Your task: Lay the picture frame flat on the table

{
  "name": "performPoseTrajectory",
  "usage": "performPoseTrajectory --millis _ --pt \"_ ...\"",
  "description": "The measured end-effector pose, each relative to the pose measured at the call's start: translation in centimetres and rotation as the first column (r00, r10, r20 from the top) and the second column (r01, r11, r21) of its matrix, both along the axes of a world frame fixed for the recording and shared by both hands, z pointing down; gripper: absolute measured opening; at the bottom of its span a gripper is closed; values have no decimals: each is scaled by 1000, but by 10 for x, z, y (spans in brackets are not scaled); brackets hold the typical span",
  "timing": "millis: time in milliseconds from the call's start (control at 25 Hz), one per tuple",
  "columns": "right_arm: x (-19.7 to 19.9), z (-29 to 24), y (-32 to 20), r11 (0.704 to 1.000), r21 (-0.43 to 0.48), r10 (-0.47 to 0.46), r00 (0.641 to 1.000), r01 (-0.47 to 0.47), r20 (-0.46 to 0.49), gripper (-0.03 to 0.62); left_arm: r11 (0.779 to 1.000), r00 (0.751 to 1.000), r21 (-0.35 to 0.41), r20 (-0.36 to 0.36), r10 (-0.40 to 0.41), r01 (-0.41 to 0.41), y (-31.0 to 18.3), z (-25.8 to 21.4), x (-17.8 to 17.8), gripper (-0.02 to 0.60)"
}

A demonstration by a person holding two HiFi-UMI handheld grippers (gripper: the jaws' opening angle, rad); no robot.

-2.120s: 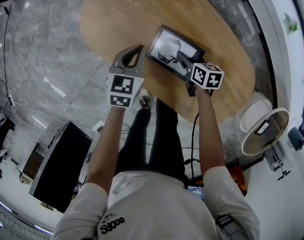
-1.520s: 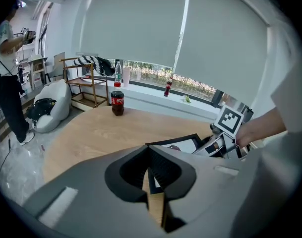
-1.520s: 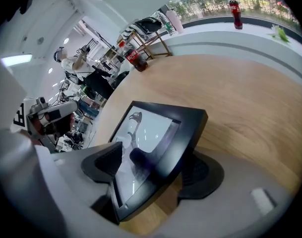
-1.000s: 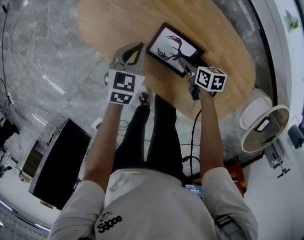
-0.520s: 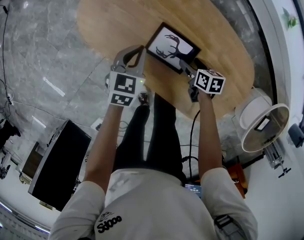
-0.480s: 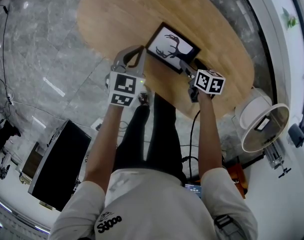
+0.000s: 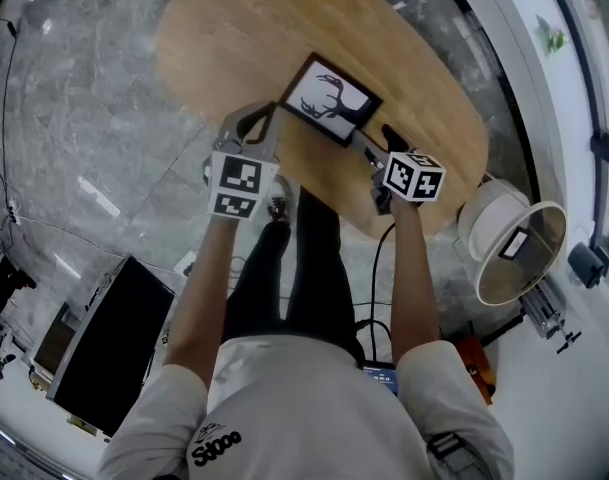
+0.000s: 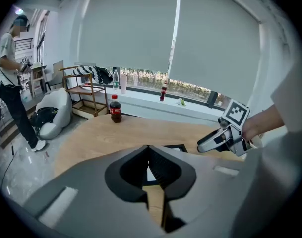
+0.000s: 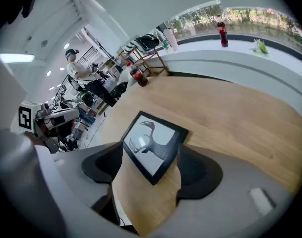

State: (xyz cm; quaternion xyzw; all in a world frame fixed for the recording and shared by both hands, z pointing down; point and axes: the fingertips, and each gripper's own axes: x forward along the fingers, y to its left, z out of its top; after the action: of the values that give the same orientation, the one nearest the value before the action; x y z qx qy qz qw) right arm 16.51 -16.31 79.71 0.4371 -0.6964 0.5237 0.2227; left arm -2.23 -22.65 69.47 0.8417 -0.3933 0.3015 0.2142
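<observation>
The black picture frame [image 7: 327,99] with a deer print lies flat on the oval wooden table [image 7: 234,38]. My right gripper [image 7: 370,142] is at the frame's near right corner and is open. In the right gripper view its jaws stand wide on either side of the frame's [image 9: 153,148] near corner without touching it. My left gripper [image 7: 264,116] is shut and empty, just left of the frame over the table's near edge. In the left gripper view its tips [image 8: 148,148] meet, part of the frame [image 8: 176,147] shows behind them, and the right gripper [image 8: 225,138] is beyond.
A cola bottle [image 8: 115,109] stands on the far side of the table. A white round chair [image 7: 504,238] sits right of the table, and a black box [image 7: 104,338] is on the floor at the left. A person [image 8: 12,83] stands far left, and bottles [image 8: 163,92] line the windowsill.
The frame was tilted with my right gripper on it; it now lies flat. The right gripper has let go and drawn back a little. My left gripper has stayed shut beside it.
</observation>
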Motion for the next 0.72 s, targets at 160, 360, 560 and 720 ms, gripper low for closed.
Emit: performPoseTrajectory --millis 160,360,560,720 --pt "-5 -45 -4 997 73 -4 1000 4 0 281 1000 1000 25 4 -13 13 11 -23 -17 11" --pt "-4 -104 3 988 155 5 998 4 -58 225 997 999 52 -1 -55 55 30 -56 -44 11" --pt "-5 -167 10 965 260 -5 991 40 -134 160 989 998 130 -7 -68 68 37 -103 -64 11" --pt "-22 -223 15 936 349 -7 992 50 -125 141 976 996 201 -23 -81 84 45 -148 -80 11"
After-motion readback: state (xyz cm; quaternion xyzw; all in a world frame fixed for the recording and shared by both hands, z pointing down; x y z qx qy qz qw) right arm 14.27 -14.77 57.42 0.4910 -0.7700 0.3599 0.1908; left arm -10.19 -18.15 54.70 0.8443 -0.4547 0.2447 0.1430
